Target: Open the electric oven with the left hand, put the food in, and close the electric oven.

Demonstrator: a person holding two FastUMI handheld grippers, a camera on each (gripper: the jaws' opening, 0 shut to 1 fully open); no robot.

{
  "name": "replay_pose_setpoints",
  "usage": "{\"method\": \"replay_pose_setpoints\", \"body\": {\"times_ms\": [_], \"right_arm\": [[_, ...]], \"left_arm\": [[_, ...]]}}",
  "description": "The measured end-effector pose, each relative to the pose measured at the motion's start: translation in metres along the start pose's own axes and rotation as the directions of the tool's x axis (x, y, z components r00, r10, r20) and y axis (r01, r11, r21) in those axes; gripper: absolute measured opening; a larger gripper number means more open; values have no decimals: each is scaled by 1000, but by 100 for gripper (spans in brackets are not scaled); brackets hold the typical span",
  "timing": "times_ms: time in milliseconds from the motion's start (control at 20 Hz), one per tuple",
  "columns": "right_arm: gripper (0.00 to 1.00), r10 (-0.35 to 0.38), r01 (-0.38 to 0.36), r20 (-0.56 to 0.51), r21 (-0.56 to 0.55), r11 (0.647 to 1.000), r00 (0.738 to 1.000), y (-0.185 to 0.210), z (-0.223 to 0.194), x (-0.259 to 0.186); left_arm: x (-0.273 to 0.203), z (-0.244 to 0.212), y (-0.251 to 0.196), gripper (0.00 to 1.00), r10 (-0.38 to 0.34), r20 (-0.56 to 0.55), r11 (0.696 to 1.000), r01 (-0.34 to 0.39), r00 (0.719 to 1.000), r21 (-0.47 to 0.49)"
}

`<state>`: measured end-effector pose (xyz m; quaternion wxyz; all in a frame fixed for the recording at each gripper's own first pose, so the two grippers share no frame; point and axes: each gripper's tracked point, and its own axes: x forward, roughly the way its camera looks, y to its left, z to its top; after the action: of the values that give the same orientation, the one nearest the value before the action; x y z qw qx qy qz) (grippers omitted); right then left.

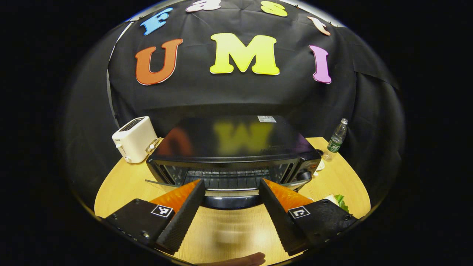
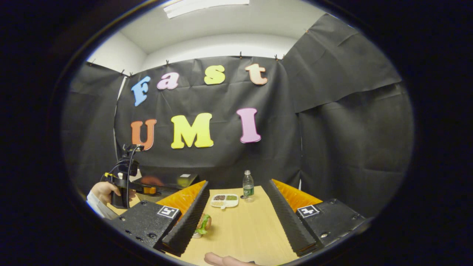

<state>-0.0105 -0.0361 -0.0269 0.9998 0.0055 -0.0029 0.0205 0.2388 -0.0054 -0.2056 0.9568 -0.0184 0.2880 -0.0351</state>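
The left gripper (image 1: 231, 184) hung with fingers spread before the glossy black electric oven (image 1: 232, 147) on the wooden table (image 1: 236, 229), seemingly lining up for its door, while the right gripper (image 2: 236, 188), fingers apart, waited beside the green-leafed sandwich (image 2: 204, 223).

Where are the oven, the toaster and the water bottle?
oven (image 1: 236, 138), left gripper view, glossy top.
toaster (image 1: 135, 139), left gripper view, its side.
water bottle (image 2: 248, 186), right gripper view, its body.

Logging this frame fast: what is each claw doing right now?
Left claw: open, empty, facing the oven.
Right claw: open, empty, above the table.
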Motion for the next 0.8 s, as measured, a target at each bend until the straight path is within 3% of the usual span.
{"method": "replay_pose_setpoints", "body": {"times_ms": [300,800], "right_arm": [[99,0,0,-13,-2,1000,1000,2,-7,-2],[99,3,-3,-33,-16,1000,999,8,-16,-2]], "left_arm": [[-29,-41,-1,97,-13,-3,999,13,1000,-43],[-43,-115,-1,96,22,0,1000,-22,1000,-16]]}}
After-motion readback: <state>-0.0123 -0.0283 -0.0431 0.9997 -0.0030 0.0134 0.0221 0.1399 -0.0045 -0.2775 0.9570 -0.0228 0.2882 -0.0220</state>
